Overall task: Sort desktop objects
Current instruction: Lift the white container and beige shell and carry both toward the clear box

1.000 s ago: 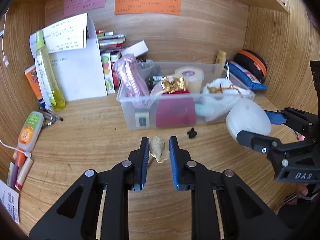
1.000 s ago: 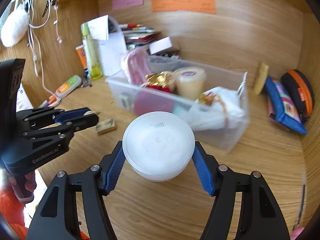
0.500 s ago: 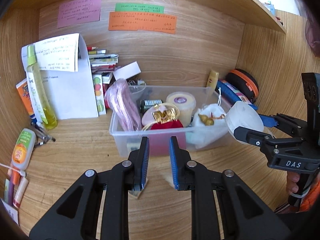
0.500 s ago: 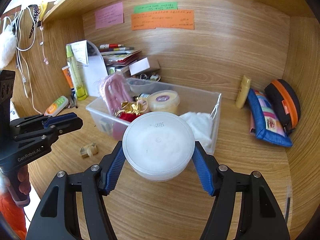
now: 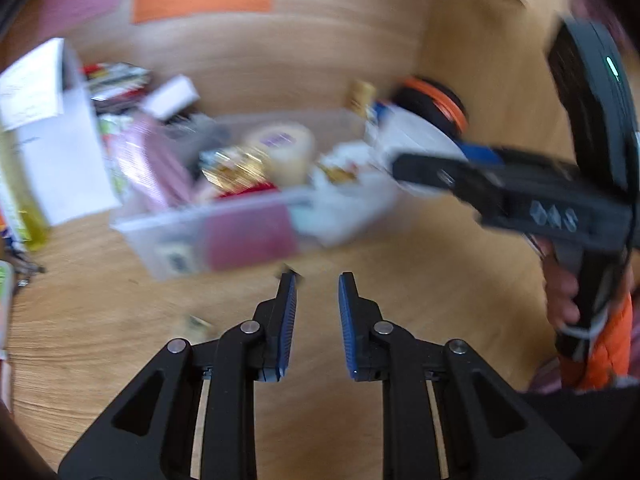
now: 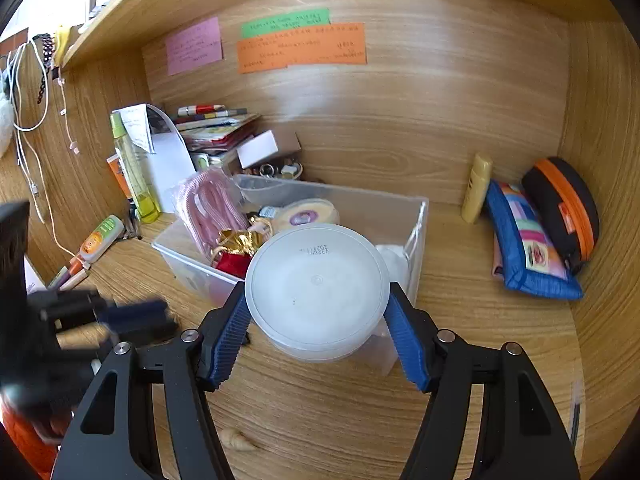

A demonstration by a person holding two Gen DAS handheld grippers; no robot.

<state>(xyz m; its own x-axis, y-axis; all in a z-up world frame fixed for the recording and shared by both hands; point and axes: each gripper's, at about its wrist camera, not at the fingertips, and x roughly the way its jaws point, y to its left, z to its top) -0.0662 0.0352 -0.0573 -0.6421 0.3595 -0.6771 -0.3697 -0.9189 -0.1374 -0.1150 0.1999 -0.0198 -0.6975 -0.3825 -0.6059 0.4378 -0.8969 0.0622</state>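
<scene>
Wood grain covers the tabletop (image 6: 480,320) and the curved walls of the desk nook around it. The right hand-held gripper (image 6: 318,334) has ribbed blue pads pinching a round, translucent white plastic tub (image 6: 316,292) by its sides, with the smooth lid facing the camera and faint stamped print near its upper edge. Just beyond the tub stands a clear, rectangular plastic bin (image 6: 400,216), holding a pink striped pouch, crinkled gold foil, a red cloth piece, a round cream-coloured jar with a purple label and something white and soft in the corner nearest the right finger. To the right of the gripper, against the back wall, lie a blue quilted fabric pouch (image 6: 528,260) and a black oval zip case with an orange band (image 6: 564,208), with a slim yellow tube (image 6: 476,188) upright beside them. Below the left finger, a small beige ridged seashell (image 6: 238,440) lies on the wood.

The left hand-held gripper (image 5: 316,300) has its black fingers pressed as near together as they go, a narrow gap between the blue pads and nothing between them. Its view is motion-blurred; the bin lies just ahead of its tips, and the right gripper with the tub reaches in from the right. A small pale object, too smeared to identify, sits left of its fingers.
</scene>
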